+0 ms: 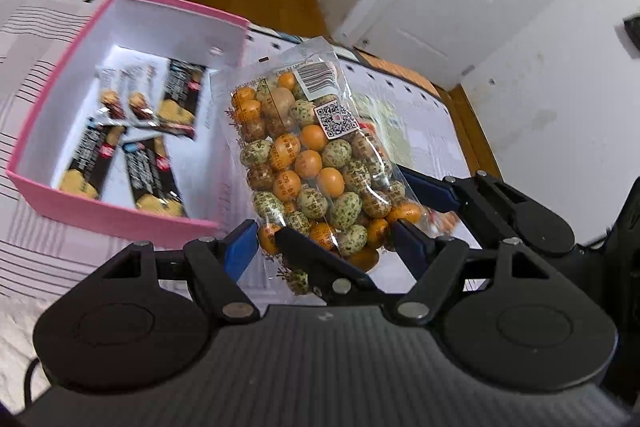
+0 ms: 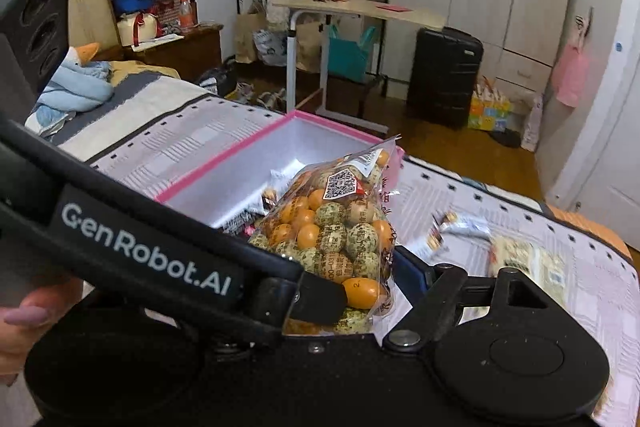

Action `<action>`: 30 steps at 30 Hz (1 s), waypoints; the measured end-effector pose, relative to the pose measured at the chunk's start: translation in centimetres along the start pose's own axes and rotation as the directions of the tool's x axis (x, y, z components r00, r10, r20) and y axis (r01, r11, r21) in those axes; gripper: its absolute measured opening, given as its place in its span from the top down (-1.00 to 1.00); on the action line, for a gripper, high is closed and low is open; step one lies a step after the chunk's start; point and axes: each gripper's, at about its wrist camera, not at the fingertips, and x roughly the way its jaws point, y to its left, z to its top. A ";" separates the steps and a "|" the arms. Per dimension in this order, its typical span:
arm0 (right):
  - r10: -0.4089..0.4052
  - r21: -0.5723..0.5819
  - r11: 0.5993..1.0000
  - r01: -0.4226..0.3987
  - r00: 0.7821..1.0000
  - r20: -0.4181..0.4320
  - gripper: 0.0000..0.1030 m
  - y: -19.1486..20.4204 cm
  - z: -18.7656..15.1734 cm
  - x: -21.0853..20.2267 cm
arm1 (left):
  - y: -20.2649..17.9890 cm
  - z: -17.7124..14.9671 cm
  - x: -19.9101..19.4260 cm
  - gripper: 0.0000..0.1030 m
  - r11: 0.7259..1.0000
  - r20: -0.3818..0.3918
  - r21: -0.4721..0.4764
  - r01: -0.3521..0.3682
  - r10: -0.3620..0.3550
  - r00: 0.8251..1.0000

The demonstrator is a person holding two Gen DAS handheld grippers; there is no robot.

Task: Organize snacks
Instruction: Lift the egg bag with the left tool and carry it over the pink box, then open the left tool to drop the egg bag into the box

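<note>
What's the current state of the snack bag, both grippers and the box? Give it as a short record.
held item: clear bag of orange and speckled round snacks, raised off the bedcover
left gripper: closed on the bag's lower end
right gripper: at the same end, grip unclear
pink box: open, beside the bag, wrapped bars inside
loose snacks: on the bedcover, outside the box
</note>
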 end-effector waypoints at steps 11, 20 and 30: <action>0.112 0.016 0.994 -0.112 0.993 0.031 -0.57 0.0 2.5 9.9 | 7.7 5.1 2.9 -0.43 0.995 0.078 -0.059 -0.075 0.079 0.994; 0.141 0.043 0.989 -0.140 0.989 -0.032 -0.58 0.2 2.0 14.7 | 12.8 6.1 6.6 -0.44 0.988 0.055 -0.113 -0.105 0.112 0.992; 0.056 0.012 0.998 -0.055 0.994 -0.094 -0.60 -0.2 1.9 12.2 | 11.5 5.1 6.7 -0.49 0.968 0.108 -0.047 -0.246 0.249 0.962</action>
